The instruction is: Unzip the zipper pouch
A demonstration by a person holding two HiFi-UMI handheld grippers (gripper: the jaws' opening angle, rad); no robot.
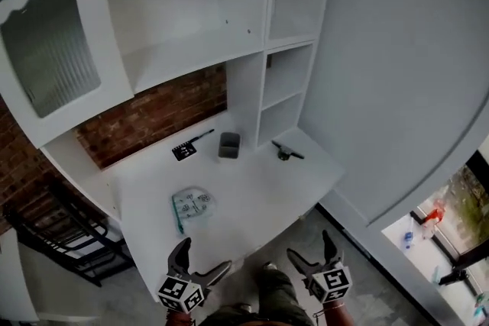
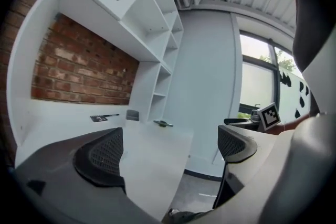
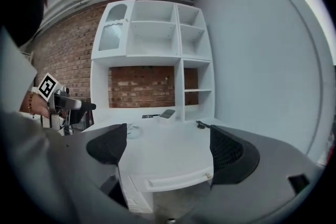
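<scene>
Nearest, gaping and empty, black two-jaw left gripper and right gripper; beyond, flat on white desk, pale teal-edged zipper pouch, likely light and limp: pin fabric, pinch pull.

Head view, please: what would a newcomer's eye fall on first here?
A pale pouch lies on the white desk, toward its front left. The left tool and right tool hover open and empty before the desk's near edge. Red brick shows behind, under white shelves.
</scene>
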